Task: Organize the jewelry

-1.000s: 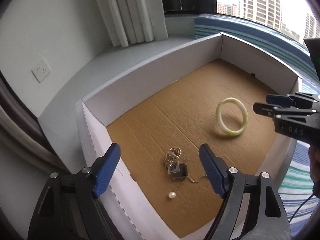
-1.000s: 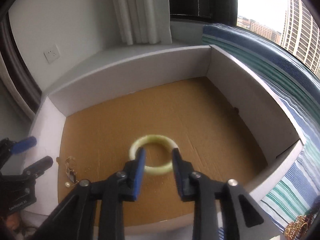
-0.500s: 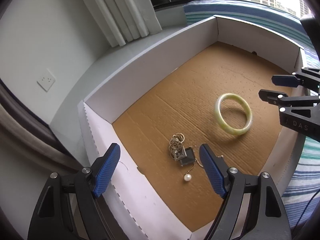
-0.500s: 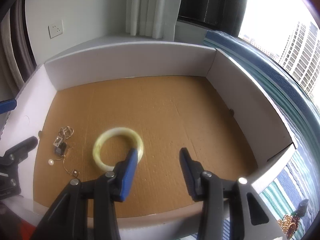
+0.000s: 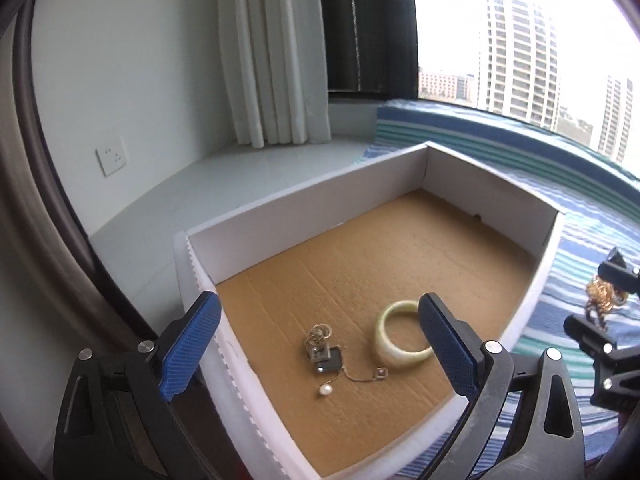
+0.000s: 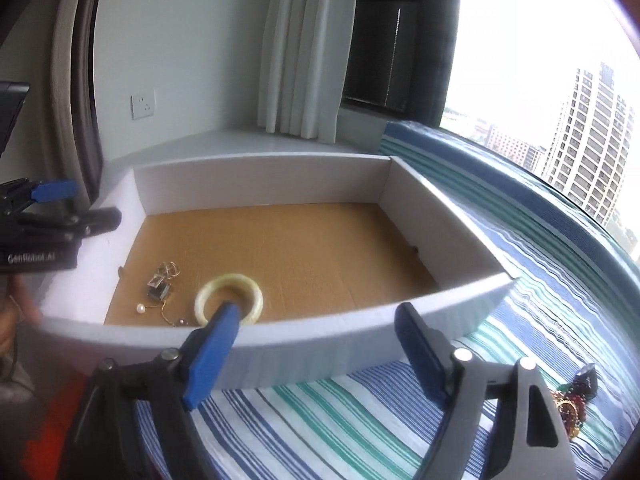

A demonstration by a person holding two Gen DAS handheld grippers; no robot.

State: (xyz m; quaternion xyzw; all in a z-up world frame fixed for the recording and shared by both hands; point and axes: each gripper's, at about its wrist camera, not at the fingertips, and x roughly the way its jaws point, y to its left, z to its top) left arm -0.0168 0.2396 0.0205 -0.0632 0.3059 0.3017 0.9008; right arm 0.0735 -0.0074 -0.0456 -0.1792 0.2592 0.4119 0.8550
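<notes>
From the left wrist, a pale green bangle (image 5: pixel 404 334) is seen lying flat on the box (image 5: pixel 304 204) floor, beside a tangled chain with a pearl (image 5: pixel 326 356); the left tool (image 5: pixel 320 348) is spread open. From the right wrist, the right tool (image 6: pixel 316 354) is held open outside the box's near wall, above the striped bedcover (image 6: pixel 360 420); gold jewelry (image 6: pixel 570 414) lies at right.

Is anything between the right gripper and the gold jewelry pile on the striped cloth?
Nothing visible. The right gripper, jaws open, hangs over the striped cloth outside the box; the gold jewelry pile lies to its right on bare cloth.
</notes>
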